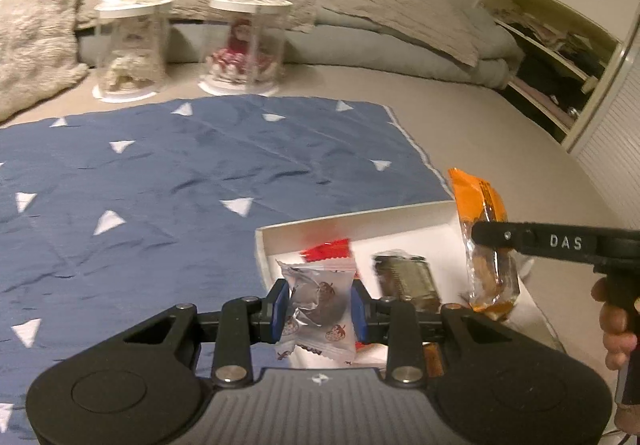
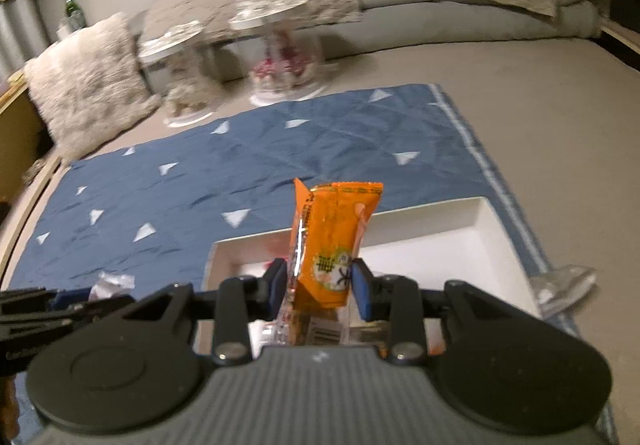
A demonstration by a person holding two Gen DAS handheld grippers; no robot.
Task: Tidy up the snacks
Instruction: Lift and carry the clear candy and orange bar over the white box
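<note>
My left gripper (image 1: 319,305) is shut on a silver strawberry-print candy packet (image 1: 318,309), held above the left end of a white box (image 1: 360,223). In the box lie a red packet (image 1: 328,250) and a dark clear-wrapped snack (image 1: 406,279). My right gripper (image 2: 320,281) is shut on an orange snack packet (image 2: 334,241), held upright above the white box (image 2: 424,217). The same orange packet (image 1: 480,241) shows in the left wrist view, at the box's right end, pinched by the right gripper's fingers (image 1: 496,235).
The box rests on a blue cloth with white triangles (image 1: 180,173) spread over a bed. Two clear lidded jars (image 1: 130,45) (image 1: 248,41) stand beyond the cloth, before pillows. A silver wrapper (image 2: 564,285) lies right of the box. Open shelves (image 1: 552,57) are far right.
</note>
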